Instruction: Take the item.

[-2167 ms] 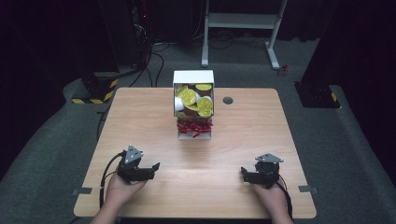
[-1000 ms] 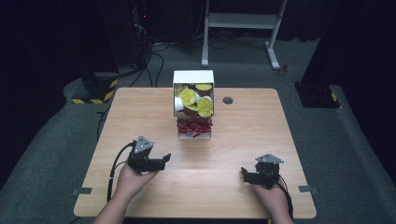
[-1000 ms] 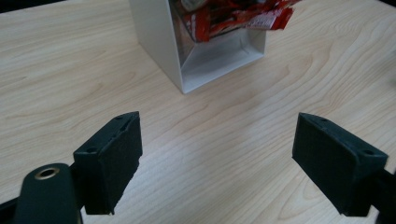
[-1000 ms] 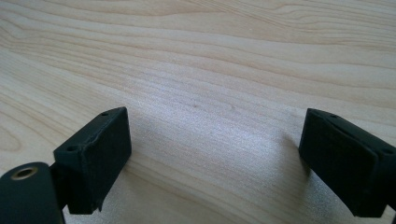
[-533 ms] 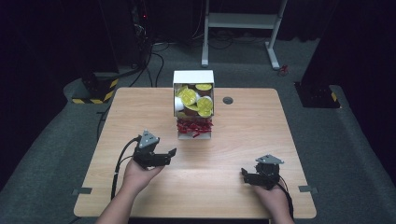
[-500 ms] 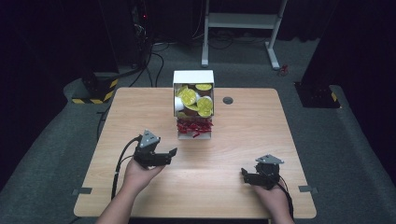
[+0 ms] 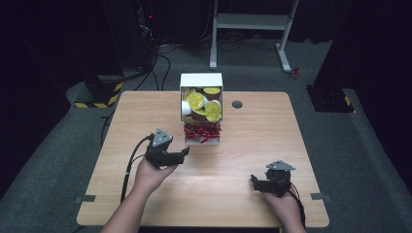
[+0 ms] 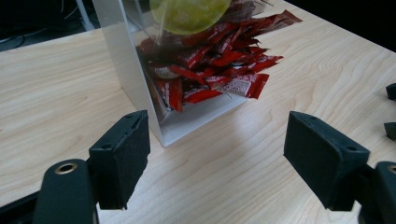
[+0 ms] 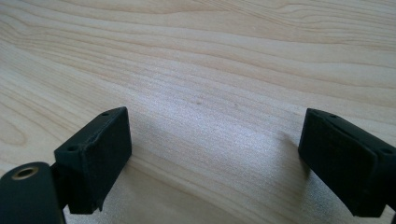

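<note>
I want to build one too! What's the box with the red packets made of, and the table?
The box looks like stiff white plastic or card, smooth and matte, with a clear see-through front. The red packets seem glossy foil or plastic, crinkled and shiny. The table looks like pale wood, maybe laminate, with grain lines.

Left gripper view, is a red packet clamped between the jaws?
No, the left gripper is open on bare table; the red packets lie ahead in the box.

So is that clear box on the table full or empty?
Full, or close to it. The clear box holds red packets in its lower part and round yellow-topped items above them, with packet ends sticking out of its open front.
</note>
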Action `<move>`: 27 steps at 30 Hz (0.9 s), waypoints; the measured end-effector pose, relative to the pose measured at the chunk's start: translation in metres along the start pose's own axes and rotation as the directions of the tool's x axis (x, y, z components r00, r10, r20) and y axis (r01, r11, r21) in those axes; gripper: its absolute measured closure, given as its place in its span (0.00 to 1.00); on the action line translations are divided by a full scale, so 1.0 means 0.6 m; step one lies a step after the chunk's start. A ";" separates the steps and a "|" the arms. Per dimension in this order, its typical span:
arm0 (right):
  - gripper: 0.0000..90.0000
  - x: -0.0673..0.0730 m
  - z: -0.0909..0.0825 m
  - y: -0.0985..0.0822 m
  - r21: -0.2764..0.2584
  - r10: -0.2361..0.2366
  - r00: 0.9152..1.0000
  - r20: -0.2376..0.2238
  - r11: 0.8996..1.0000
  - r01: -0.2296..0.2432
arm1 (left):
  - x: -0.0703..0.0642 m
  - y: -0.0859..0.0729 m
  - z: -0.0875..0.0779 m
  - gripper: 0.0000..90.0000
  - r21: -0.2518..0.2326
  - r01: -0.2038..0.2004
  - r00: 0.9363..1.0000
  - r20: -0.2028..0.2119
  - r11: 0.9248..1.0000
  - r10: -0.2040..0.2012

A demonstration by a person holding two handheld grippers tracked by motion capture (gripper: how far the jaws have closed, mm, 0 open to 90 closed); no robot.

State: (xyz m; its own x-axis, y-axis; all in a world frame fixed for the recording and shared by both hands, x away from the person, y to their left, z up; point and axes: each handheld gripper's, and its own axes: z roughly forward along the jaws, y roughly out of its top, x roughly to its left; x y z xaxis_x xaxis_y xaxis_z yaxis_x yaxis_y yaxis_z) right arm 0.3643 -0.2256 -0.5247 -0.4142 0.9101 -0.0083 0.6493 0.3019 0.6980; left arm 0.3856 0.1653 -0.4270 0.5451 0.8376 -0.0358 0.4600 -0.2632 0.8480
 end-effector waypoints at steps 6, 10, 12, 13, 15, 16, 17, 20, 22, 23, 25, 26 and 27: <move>0.10 0.000 0.000 0.000 0.002 0.000 1.000 -0.001 1.000 0.000 | -0.001 0.014 0.012 0.26 -0.014 -0.004 1.000 -0.016 1.000 0.004; 0.10 0.000 0.000 0.000 0.000 0.002 1.000 0.001 1.000 -0.002 | 0.003 0.020 0.026 0.27 -0.008 -0.006 1.000 -0.024 1.000 0.005; 0.10 0.000 0.000 0.000 0.001 0.003 1.000 0.000 1.000 -0.003 | 0.005 0.023 0.032 0.27 -0.007 -0.007 1.000 -0.024 1.000 0.007; 0.10 0.001 0.000 0.000 0.001 0.004 1.000 0.000 1.000 -0.004 | 0.007 0.025 0.035 0.27 -0.004 -0.003 1.000 -0.024 1.000 0.003; 0.10 0.000 0.000 0.000 0.000 0.002 1.000 0.002 1.000 -0.002 | 0.009 0.028 0.042 0.28 0.001 0.003 1.000 -0.024 1.000 -0.003; 0.10 0.000 0.000 0.000 0.000 0.002 1.000 0.003 1.000 -0.002 | 0.011 0.030 0.044 0.28 -0.001 0.005 1.000 -0.023 1.000 -0.005; 0.10 0.000 0.001 0.001 0.000 0.003 1.000 0.003 1.000 -0.003 | 0.012 0.031 0.047 0.29 -0.011 0.015 1.000 -0.020 1.000 -0.015; 0.10 0.001 0.001 0.002 -0.001 0.008 1.000 0.003 1.000 -0.008 | 0.014 0.032 0.055 0.31 -0.009 0.015 1.000 -0.027 1.000 -0.015; 0.10 0.001 0.001 0.001 -0.001 0.008 1.000 0.004 1.000 -0.008 | 0.015 0.031 0.060 0.32 -0.002 0.009 0.999 -0.031 1.000 -0.009; 0.10 0.001 0.001 0.001 -0.001 0.008 1.000 0.004 1.000 -0.008 | 0.015 0.032 0.063 0.33 0.001 0.009 0.999 -0.036 1.000 -0.009; 0.10 0.001 0.001 0.001 -0.001 0.008 1.000 0.003 1.000 -0.008 | 0.016 0.032 0.068 0.36 0.002 0.015 0.999 -0.037 1.000 -0.015; 0.10 0.001 0.001 0.001 -0.001 0.008 1.000 0.003 1.000 -0.008 | 0.017 0.033 0.070 0.37 0.005 0.004 0.999 -0.044 1.000 -0.004; 0.10 0.001 0.001 0.001 -0.001 0.009 1.000 0.004 1.000 -0.009 | 0.016 0.034 0.072 0.39 0.007 0.004 0.999 -0.048 1.000 -0.003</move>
State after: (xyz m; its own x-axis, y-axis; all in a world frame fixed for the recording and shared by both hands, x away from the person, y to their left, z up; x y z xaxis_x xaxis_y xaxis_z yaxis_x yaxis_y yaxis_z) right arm 0.3652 -0.2245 -0.5247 -0.4062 0.9138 -0.0047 0.6525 0.2936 0.6986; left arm 0.4305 0.1474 -0.4332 0.5092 0.8605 -0.0132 0.4669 -0.2634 0.8442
